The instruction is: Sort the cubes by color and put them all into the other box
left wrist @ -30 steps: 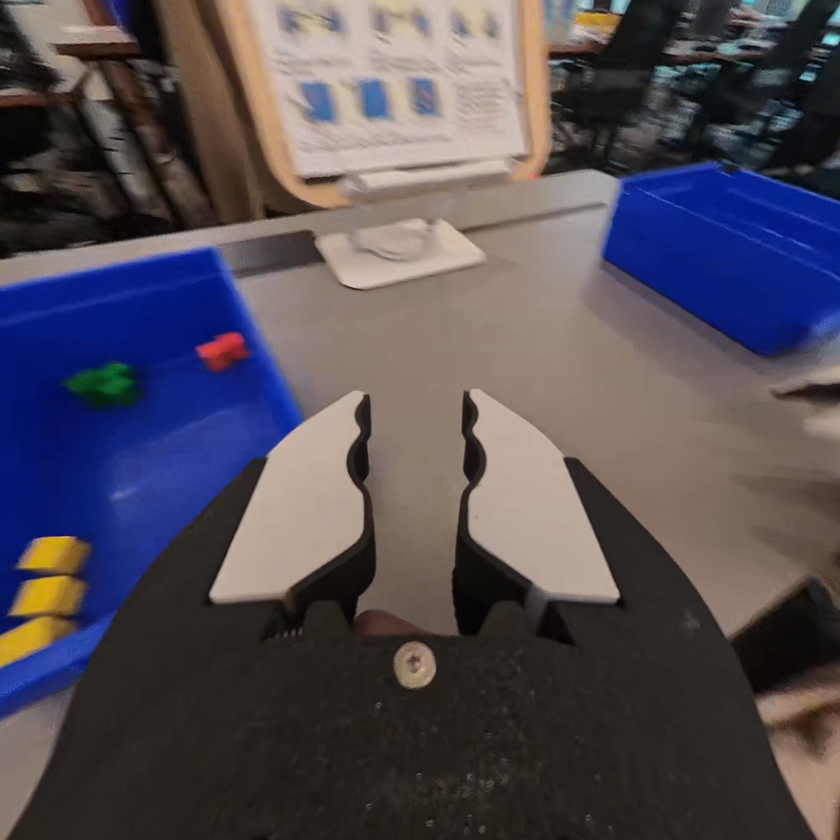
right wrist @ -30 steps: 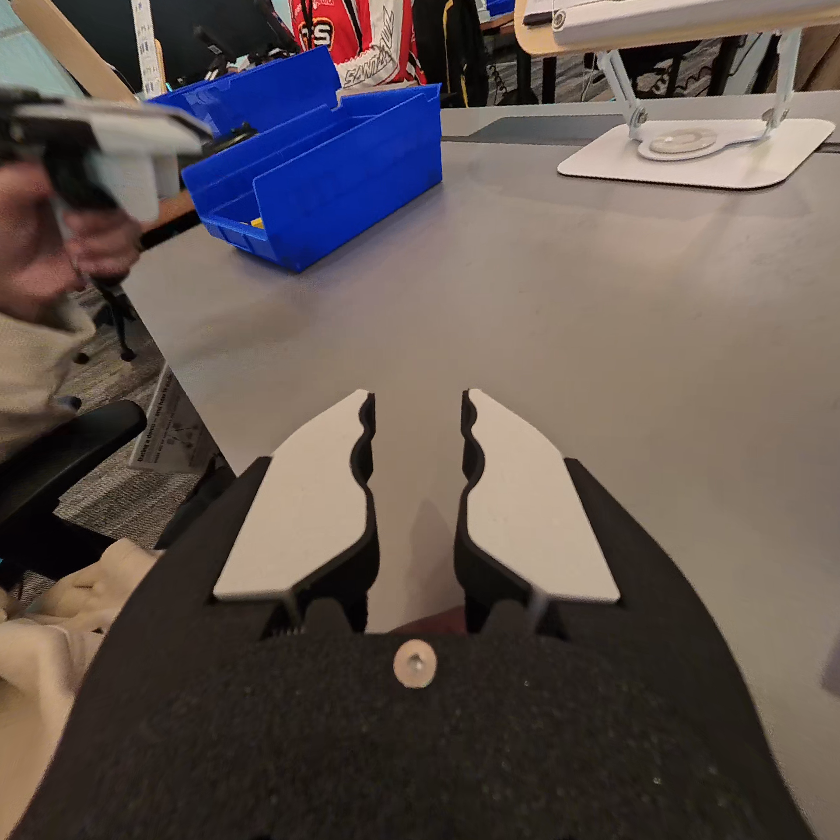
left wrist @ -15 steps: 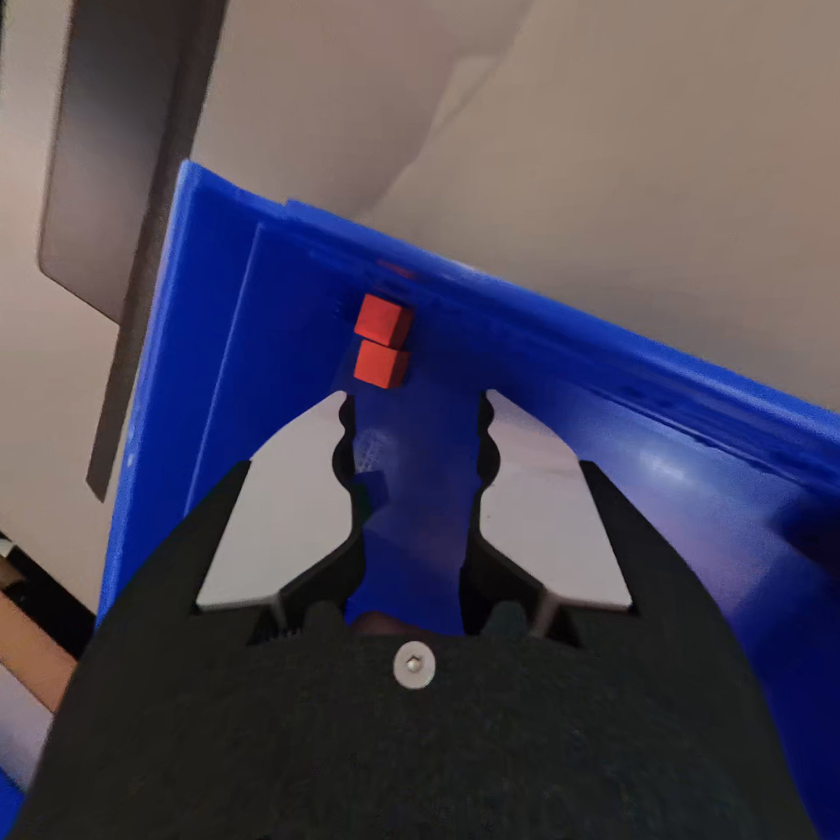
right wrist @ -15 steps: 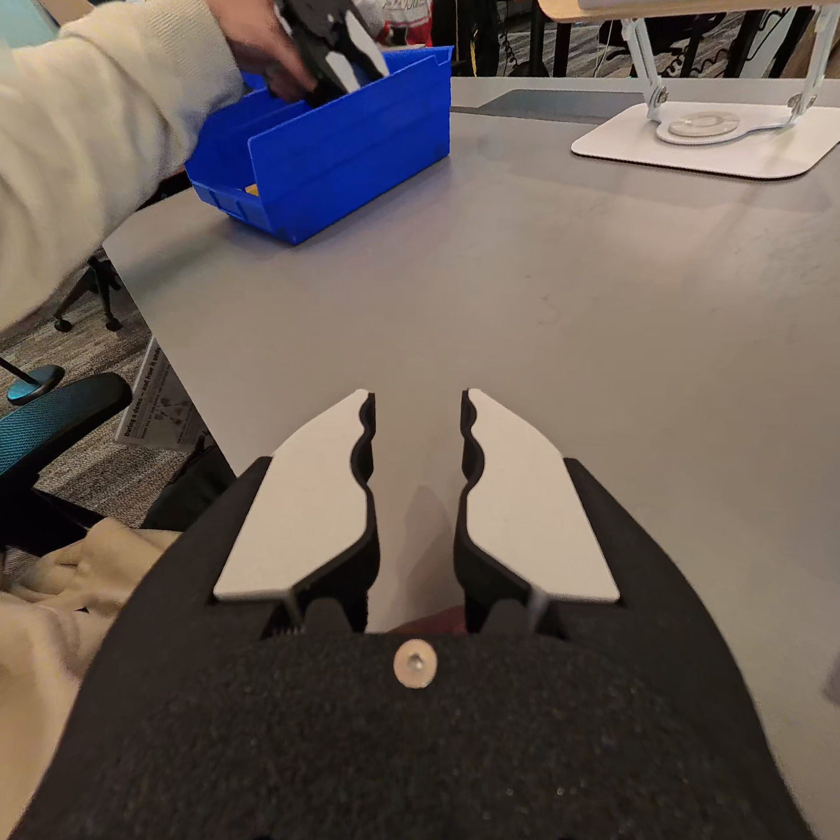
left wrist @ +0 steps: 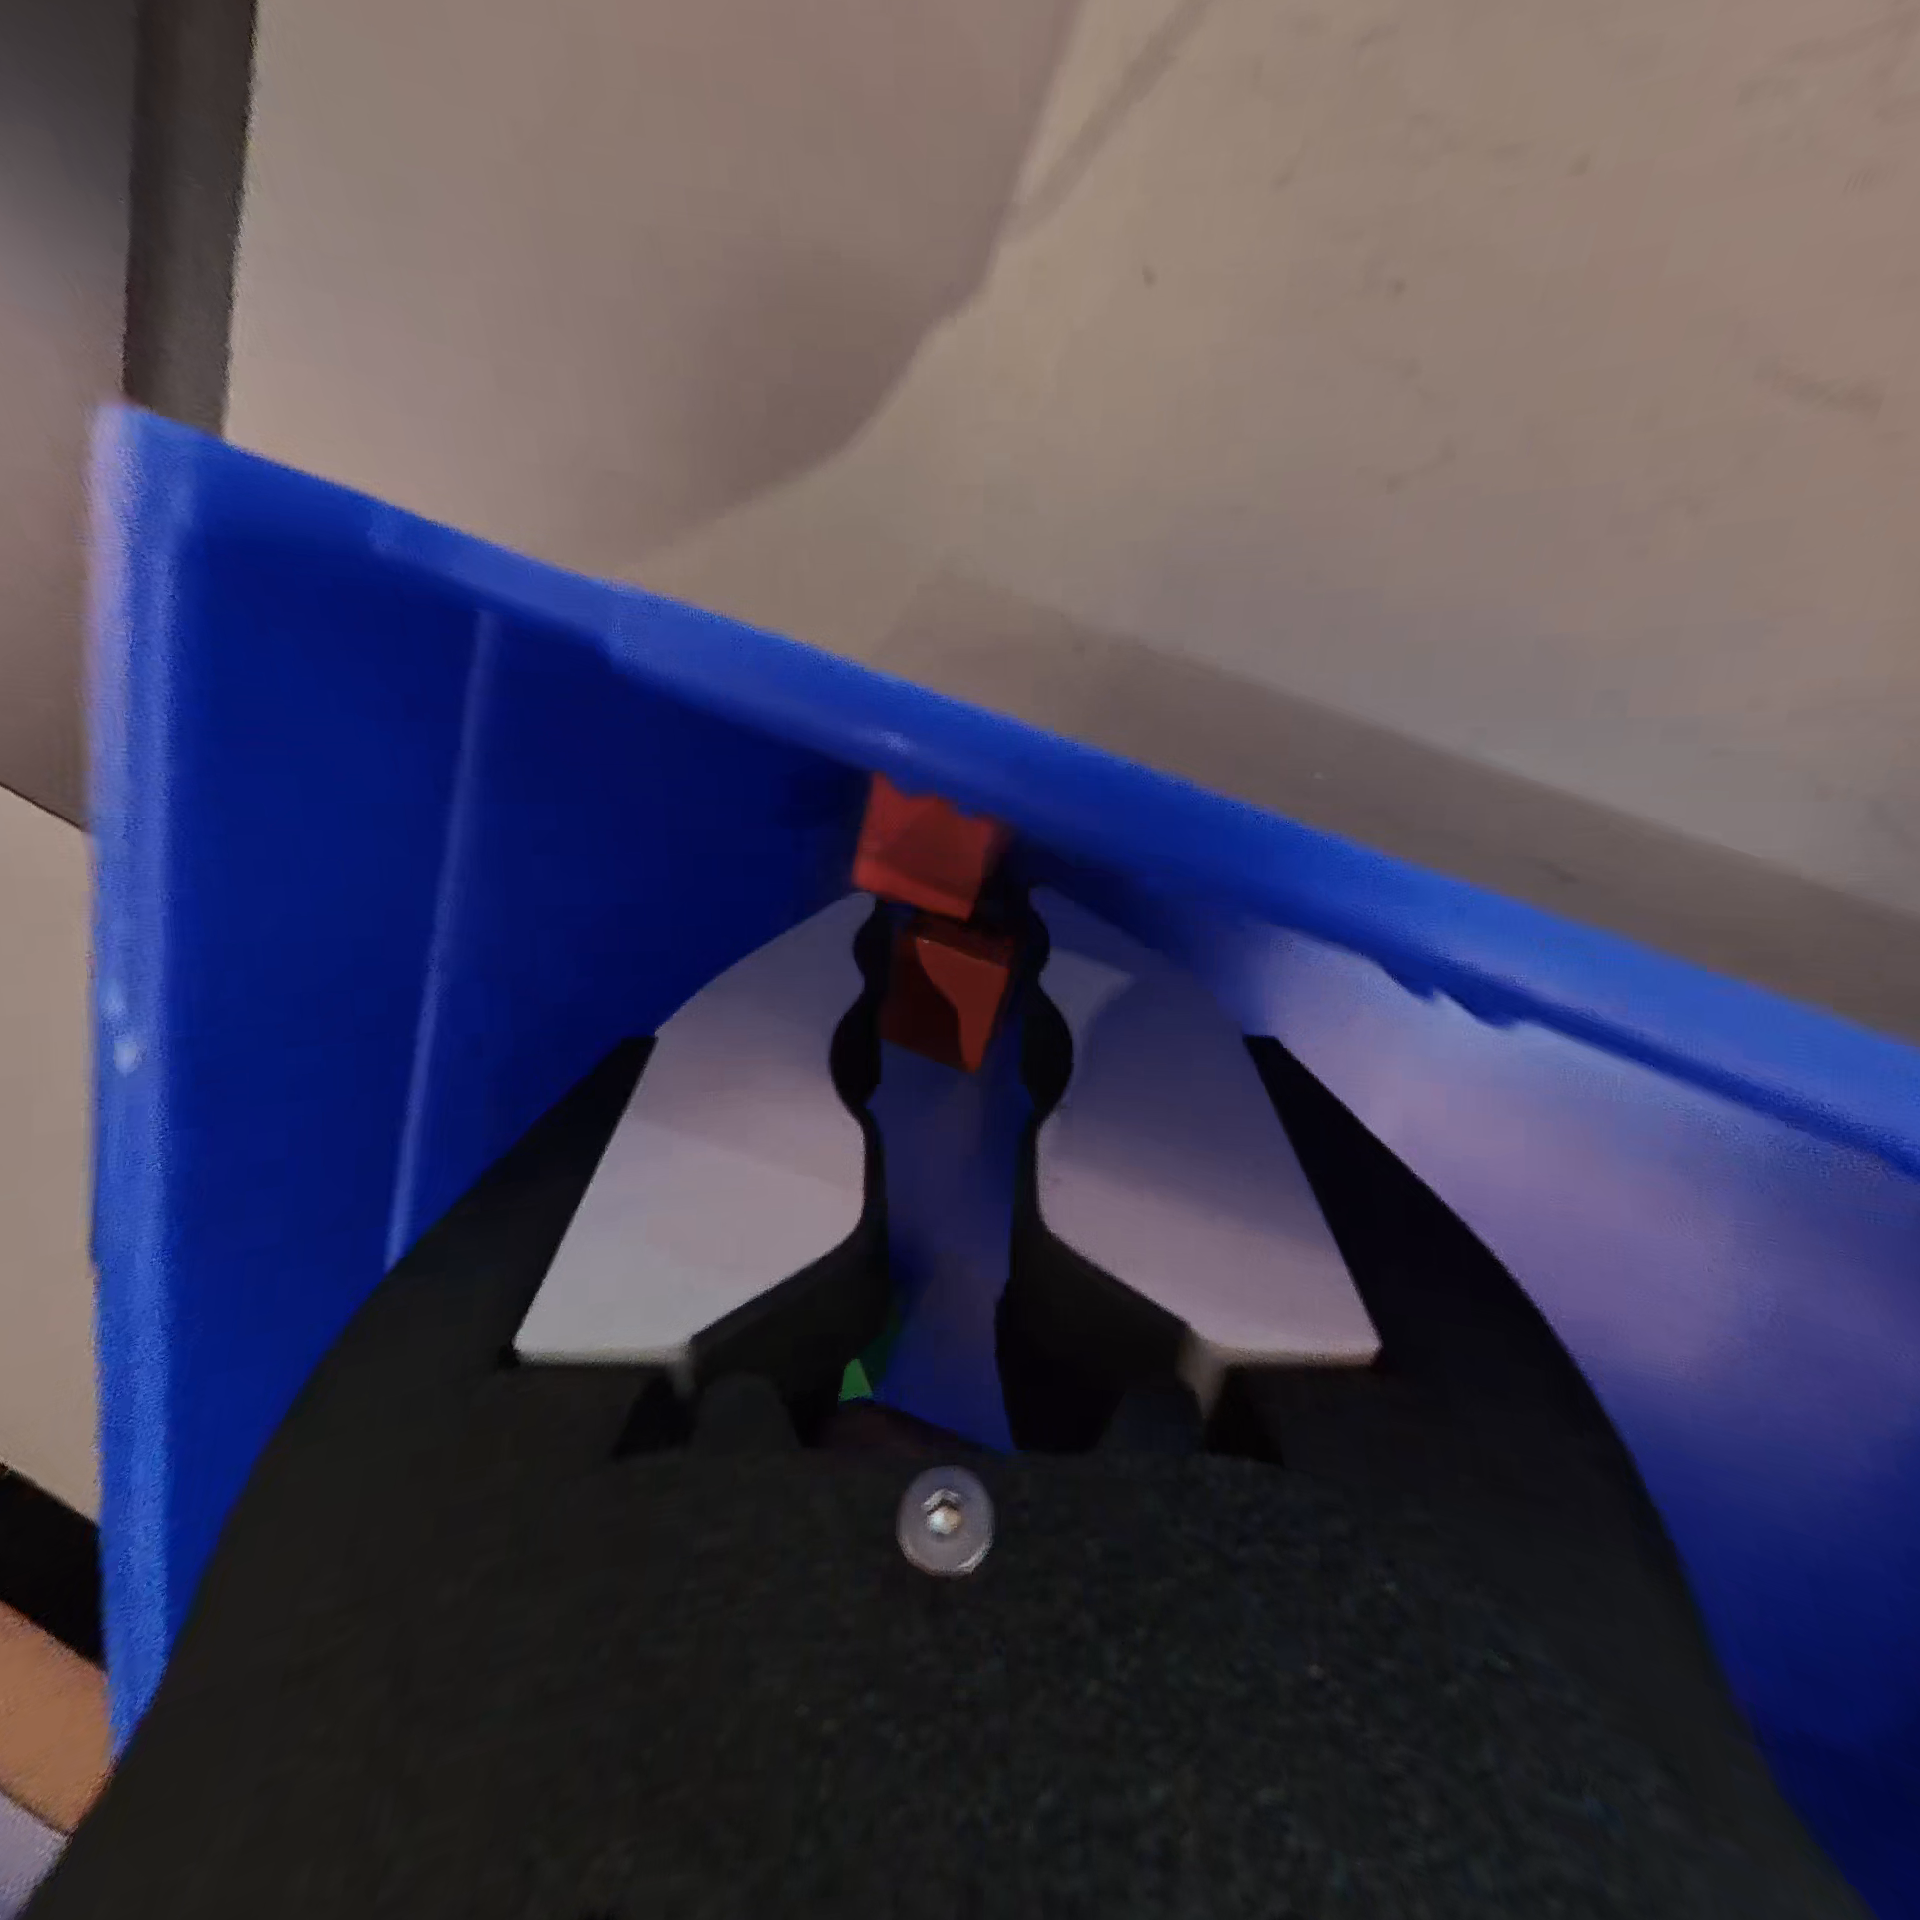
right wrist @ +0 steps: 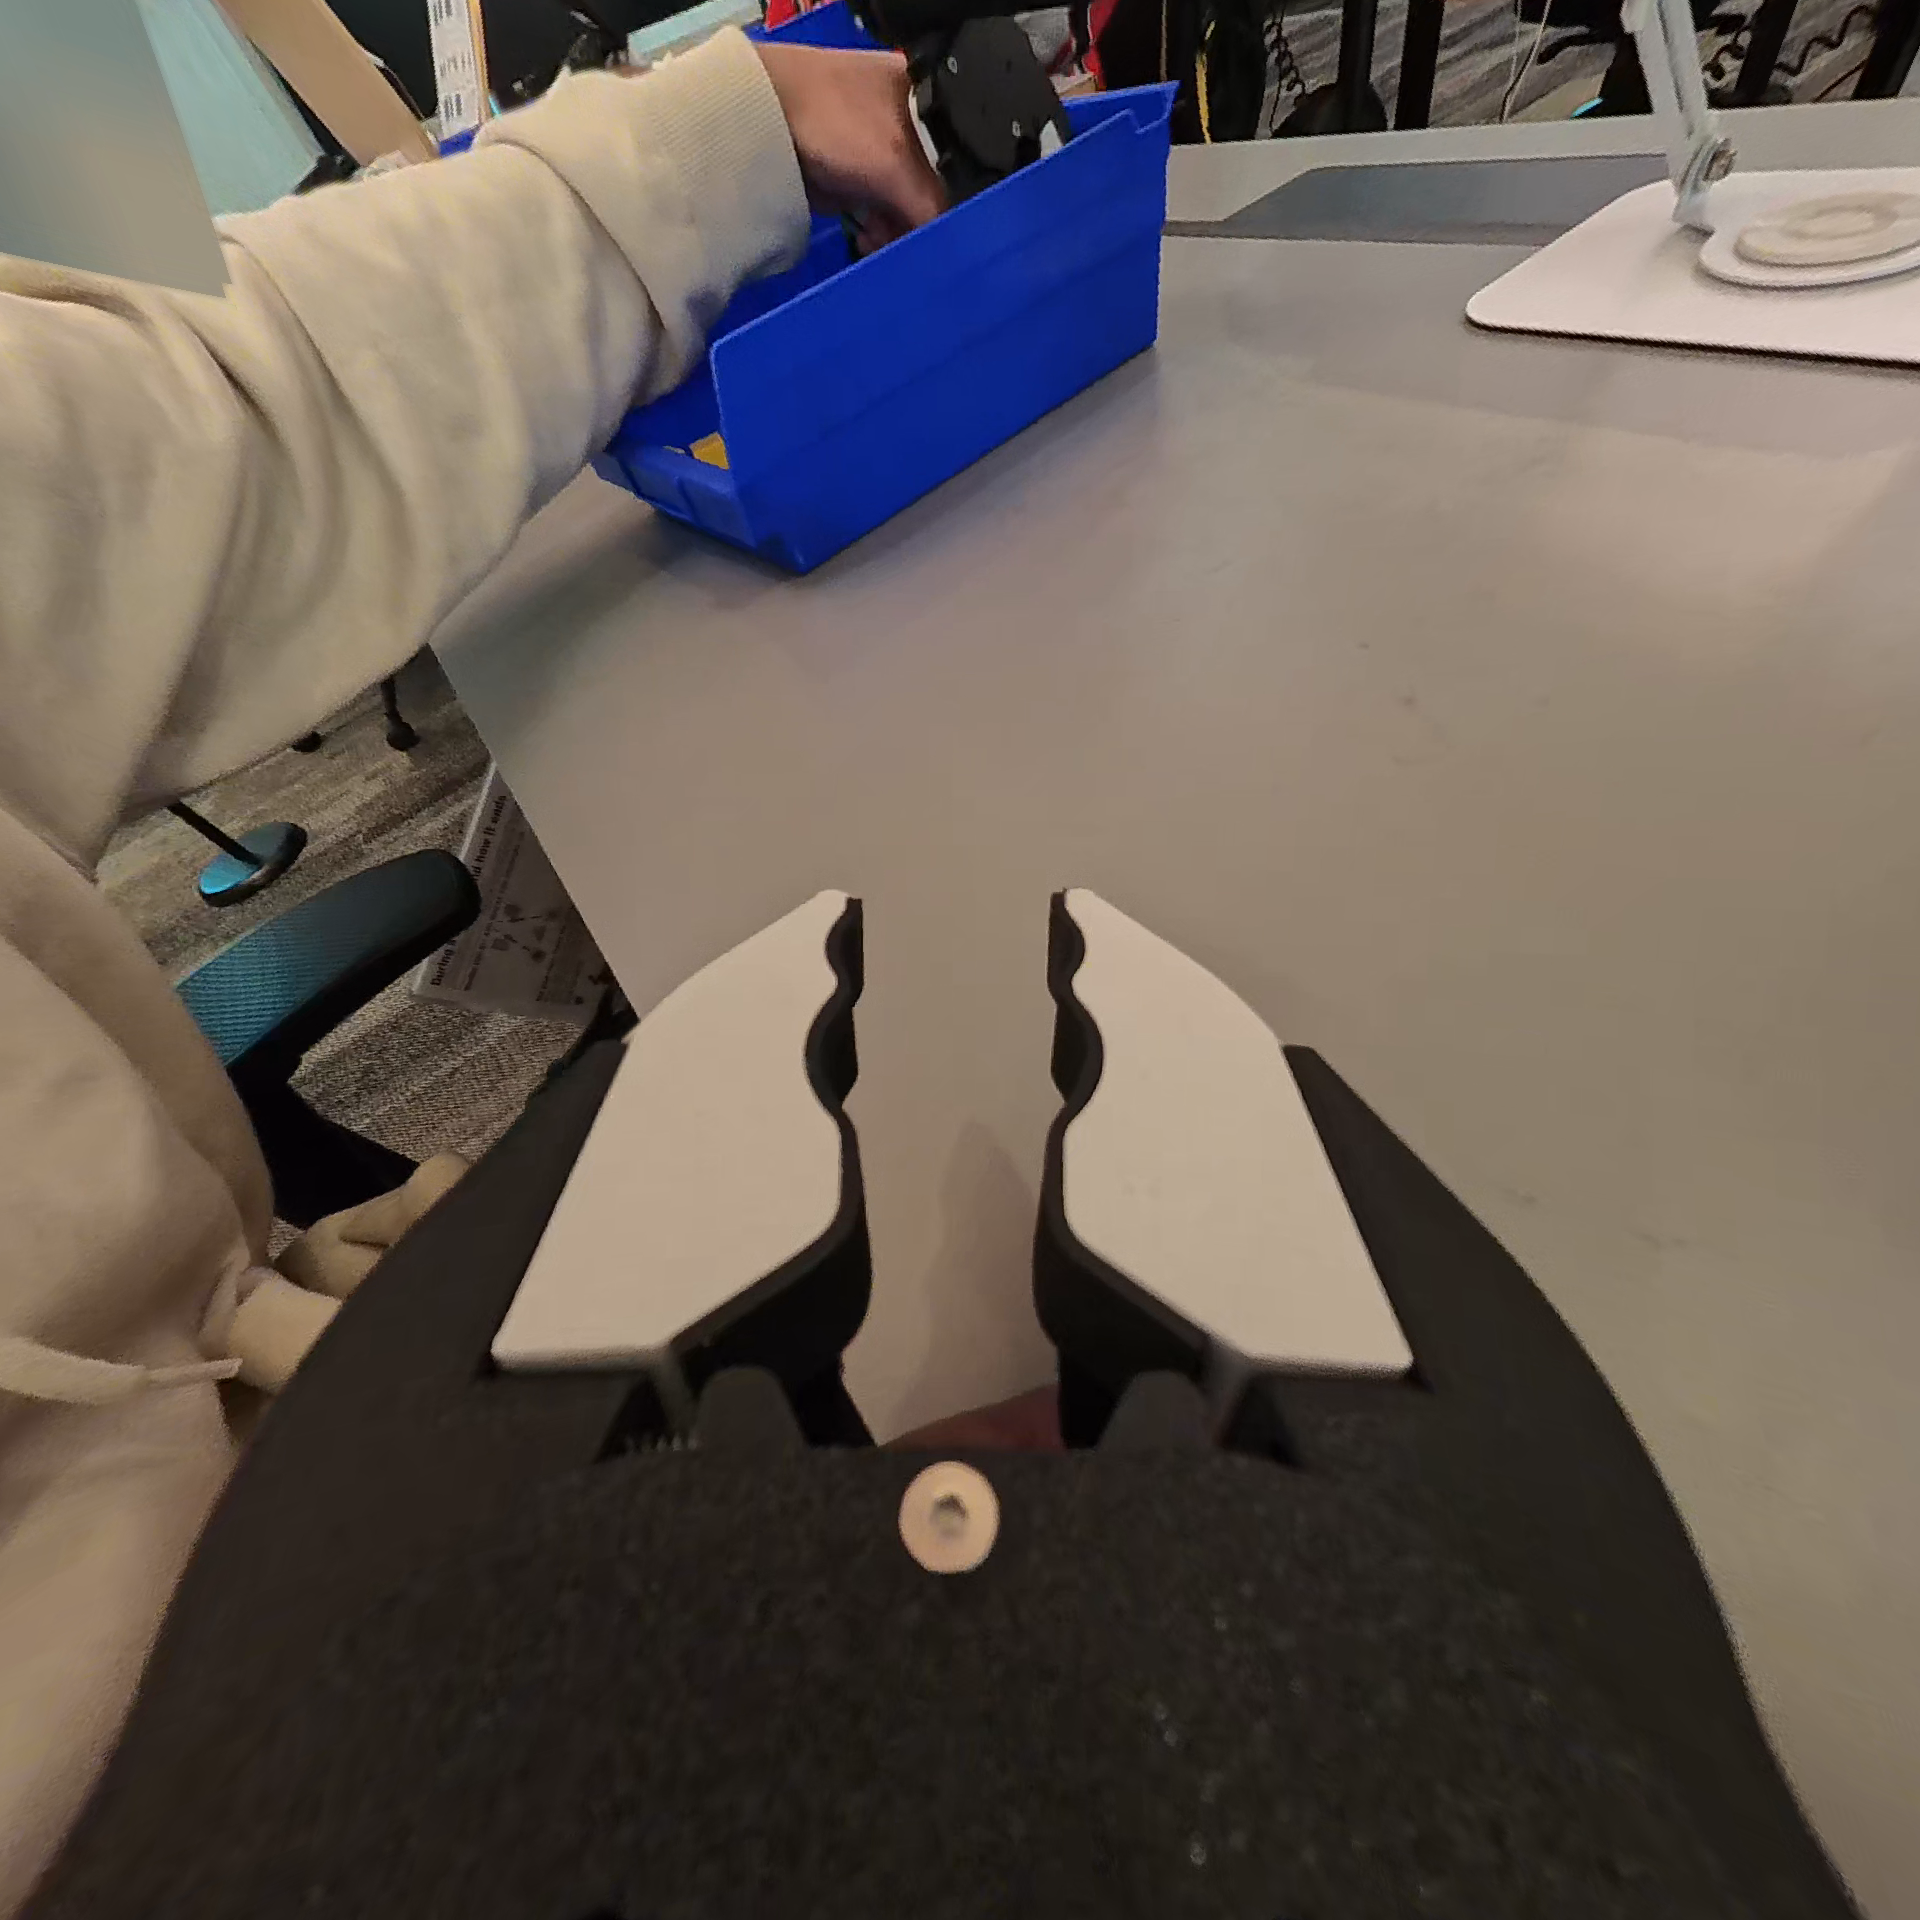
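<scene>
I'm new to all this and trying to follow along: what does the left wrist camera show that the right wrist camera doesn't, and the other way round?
Only the left wrist view shows the two red cubes: the nearer red cube sits between the left gripper's fingertips, the farther red cube against the bin wall, plus a green sliver low between the fingers.

Only the right wrist view shows the right gripper, open and empty over the grey table, a cream sleeve, a yellow cube and a white stand base.

Both show the blue bin.

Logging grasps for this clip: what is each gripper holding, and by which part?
Left gripper has the nearer red cube between its fingertips by opposite sides; full closure unclear. Right gripper holds nothing.
</scene>
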Demonstrator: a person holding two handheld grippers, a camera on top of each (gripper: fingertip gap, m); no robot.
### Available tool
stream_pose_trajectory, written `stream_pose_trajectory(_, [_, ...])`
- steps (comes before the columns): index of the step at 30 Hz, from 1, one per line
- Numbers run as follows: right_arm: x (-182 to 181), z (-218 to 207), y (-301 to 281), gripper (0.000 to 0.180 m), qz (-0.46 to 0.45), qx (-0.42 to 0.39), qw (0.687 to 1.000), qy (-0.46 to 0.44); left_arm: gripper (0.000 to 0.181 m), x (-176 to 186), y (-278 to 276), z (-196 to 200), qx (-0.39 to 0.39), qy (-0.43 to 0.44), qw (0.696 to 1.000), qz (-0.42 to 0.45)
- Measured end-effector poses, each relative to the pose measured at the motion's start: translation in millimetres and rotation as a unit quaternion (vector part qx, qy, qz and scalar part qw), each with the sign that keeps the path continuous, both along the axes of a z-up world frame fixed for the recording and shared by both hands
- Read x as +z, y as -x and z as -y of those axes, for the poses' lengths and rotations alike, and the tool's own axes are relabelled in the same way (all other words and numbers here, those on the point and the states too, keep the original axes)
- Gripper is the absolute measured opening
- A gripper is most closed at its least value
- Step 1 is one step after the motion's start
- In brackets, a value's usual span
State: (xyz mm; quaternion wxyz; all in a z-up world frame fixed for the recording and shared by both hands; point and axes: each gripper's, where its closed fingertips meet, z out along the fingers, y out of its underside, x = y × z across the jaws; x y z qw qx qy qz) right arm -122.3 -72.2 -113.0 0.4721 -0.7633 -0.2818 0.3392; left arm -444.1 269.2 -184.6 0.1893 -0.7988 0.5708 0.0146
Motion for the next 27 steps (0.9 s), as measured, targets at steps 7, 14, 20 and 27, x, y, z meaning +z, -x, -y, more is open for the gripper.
stream_pose_trajectory(7, [5.9,2.2,-11.0,0.032,0.001,-0.008,1.0,-0.019,0.022,63.4,13.1,41.1,0.07,-0.095,0.99,0.083])
stream_pose_trajectory(14, [6.6,-9.8,-32.4,0.032,-0.028,-0.033,0.999,0.001,0.022,143.0,22.1,141.2,0.239,-0.299,0.881,0.278])
stream_pose_trajectory(20, [8.6,-17.9,-41.0,0.039,-0.17,-0.03,0.979,0.111,0.021,116.4,5.5,218.0,0.292,-0.305,0.847,0.324])
stream_pose_trajectory(27, [6.3,-25.0,-43.8,0.041,-0.223,-0.033,0.962,0.153,0.021,113.4,-23.1,247.9,0.219,-0.298,0.863,0.344])
